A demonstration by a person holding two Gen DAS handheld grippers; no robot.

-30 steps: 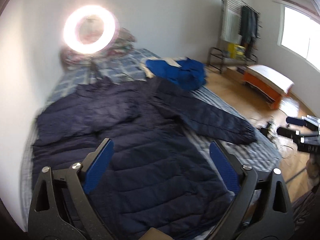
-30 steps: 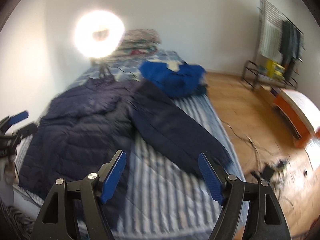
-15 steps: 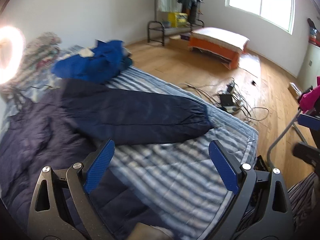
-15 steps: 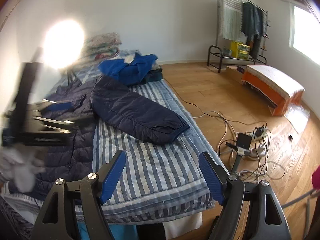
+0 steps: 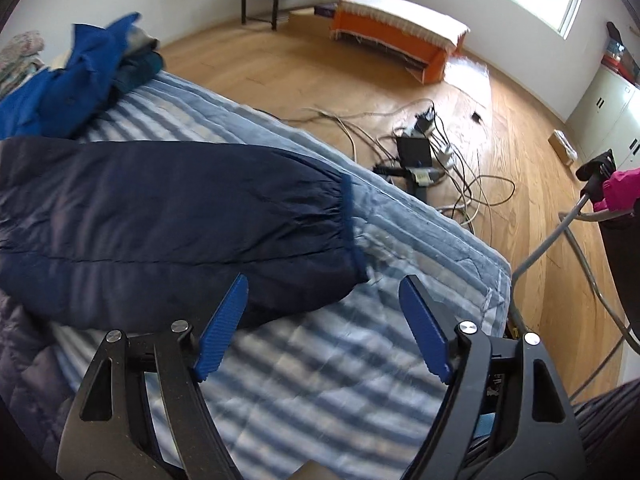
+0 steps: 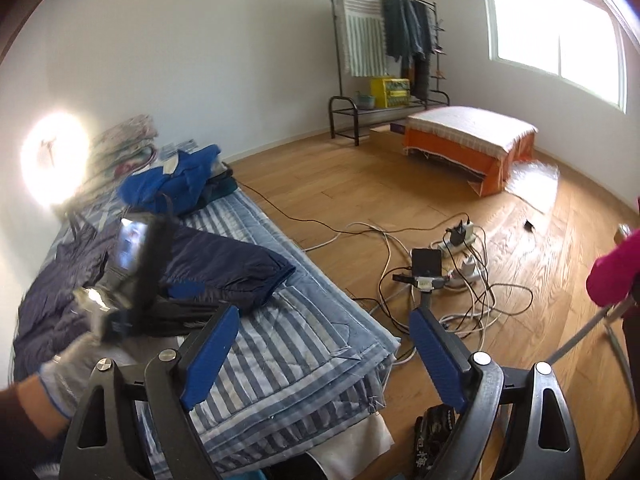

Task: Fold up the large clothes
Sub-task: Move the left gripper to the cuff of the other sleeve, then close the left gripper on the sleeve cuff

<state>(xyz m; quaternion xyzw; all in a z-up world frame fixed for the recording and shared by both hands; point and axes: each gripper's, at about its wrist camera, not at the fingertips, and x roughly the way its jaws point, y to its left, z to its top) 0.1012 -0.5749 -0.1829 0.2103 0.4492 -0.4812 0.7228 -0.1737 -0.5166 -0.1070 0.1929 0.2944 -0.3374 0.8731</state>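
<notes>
**Sleeve cuff just ahead of my left jaws**

My left gripper (image 5: 322,302) hangs over the striped bed cover (image 5: 328,380) with its jaws spread but closing, and nothing sits between the blue pads (image 5: 222,328). The navy puffer jacket (image 5: 160,216) lies flat on the bed; its outstretched sleeve runs across my left view, and the cuff (image 5: 352,232) ends just beyond the fingertips, slightly toward the left pad, which overlaps the sleeve's lower edge in the picture. I cannot tell whether that pad touches the cloth.

My right gripper (image 6: 322,330) points past the foot corner of the bed toward the wooden floor (image 6: 360,184) and a tangle of cables (image 6: 460,264). Its jaws are wide and opening, empty. From here the jacket lies well to the left, with the left hand (image 6: 76,360) in a grey glove beside it.

There is print on a dark object (image 6: 434,440) at the bottom edge, but I cannot read it.
</notes>
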